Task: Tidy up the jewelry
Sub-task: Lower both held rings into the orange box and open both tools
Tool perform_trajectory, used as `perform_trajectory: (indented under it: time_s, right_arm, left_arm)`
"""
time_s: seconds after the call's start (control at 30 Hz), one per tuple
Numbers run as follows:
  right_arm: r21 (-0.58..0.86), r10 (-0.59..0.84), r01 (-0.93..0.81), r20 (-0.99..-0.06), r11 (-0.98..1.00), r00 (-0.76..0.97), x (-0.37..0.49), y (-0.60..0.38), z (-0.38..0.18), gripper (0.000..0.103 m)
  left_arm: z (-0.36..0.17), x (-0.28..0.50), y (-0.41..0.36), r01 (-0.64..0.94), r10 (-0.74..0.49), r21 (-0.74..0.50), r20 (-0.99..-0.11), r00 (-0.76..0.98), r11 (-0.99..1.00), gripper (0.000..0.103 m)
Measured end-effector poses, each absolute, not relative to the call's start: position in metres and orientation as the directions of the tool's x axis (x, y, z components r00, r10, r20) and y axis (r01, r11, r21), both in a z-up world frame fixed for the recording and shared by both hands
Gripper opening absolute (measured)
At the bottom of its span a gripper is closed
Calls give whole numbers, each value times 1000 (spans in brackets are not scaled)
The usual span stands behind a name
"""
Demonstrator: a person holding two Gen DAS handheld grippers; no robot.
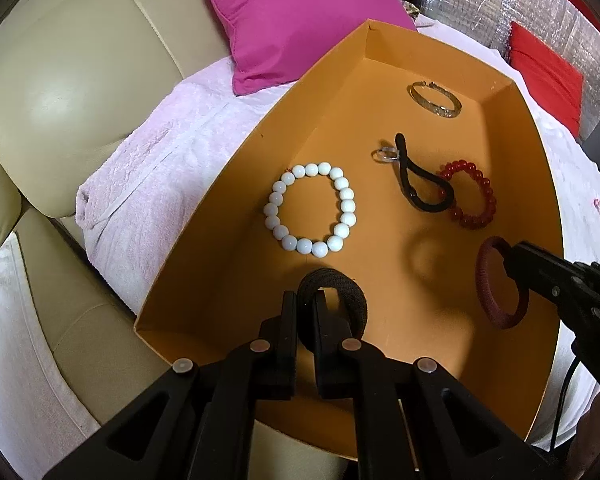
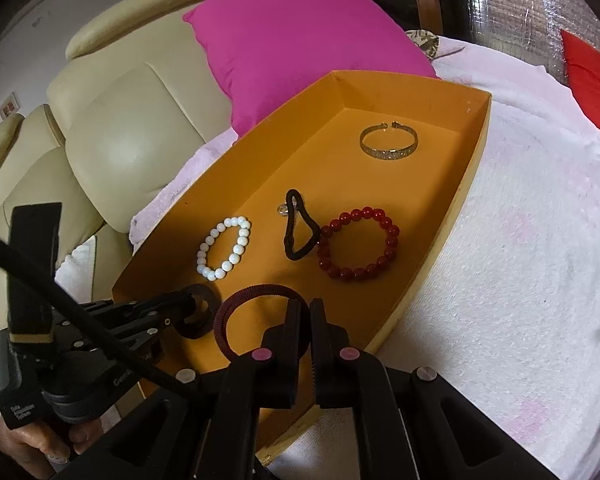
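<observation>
The left gripper (image 1: 305,300) pinches a thick black fabric hair tie (image 1: 342,292) over the orange cardboard box (image 1: 228,184), near a white bead bracelet (image 1: 310,209).

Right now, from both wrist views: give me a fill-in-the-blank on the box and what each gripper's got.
1. The left gripper is shut on a thick ____ hair tie.
2. The right gripper is shut on a ____ hair ring.
3. The thin black hair band lies touching the ____ bead bracelet.
4. The metal bangle lies nearest the ____ end of the orange box.

Missing words: black; maroon; red; far
</observation>
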State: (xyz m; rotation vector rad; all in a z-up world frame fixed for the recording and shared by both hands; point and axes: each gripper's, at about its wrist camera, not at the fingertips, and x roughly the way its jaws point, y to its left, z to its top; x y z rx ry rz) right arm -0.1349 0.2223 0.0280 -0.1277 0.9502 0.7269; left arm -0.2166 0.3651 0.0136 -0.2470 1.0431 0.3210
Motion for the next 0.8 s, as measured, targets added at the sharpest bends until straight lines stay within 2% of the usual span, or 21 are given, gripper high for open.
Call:
perform_trajectory:
  time_s: [0.3, 0.37, 0.47, 0.53, 0.57, 0.73, 0.8]
  right_arm:
    - [281, 513, -563, -801, 777, 308, -126, 220, 26, 5]
    - [288, 515, -564, -804, 774, 296, -126, 220, 26, 5]
    - [315, 530, -558, -801, 768, 279, -127, 217, 28, 6]
    - [339, 542, -548, -798, 764, 262, -127, 215, 32, 8]
    - [353, 550, -543, -795, 762, 256, -127, 213, 34, 8]
    - [408, 579, -512, -782, 756, 231, -124, 200, 39, 10]
    - [471, 622, -492, -757, 732, 200, -122, 192, 37, 10]
  left_arm:
    - [9, -215, 350, -305, 190, 61, -889, 416, 950, 9]
    - [9, -213, 346, -288, 199, 82, -893, 405, 954, 14]
    - [12, -212, 340, -275, 204, 92, -889, 411, 957, 31]
    - [18, -213, 337, -268, 198, 85, -882, 428, 960, 59]
    - [22, -214, 334, -267, 211, 98, -873, 440, 959, 63]
    - [42, -216, 331, -262, 223, 100, -837, 499, 960, 66]
    - [45, -215, 331, -249, 222, 105, -831, 509, 963, 67]
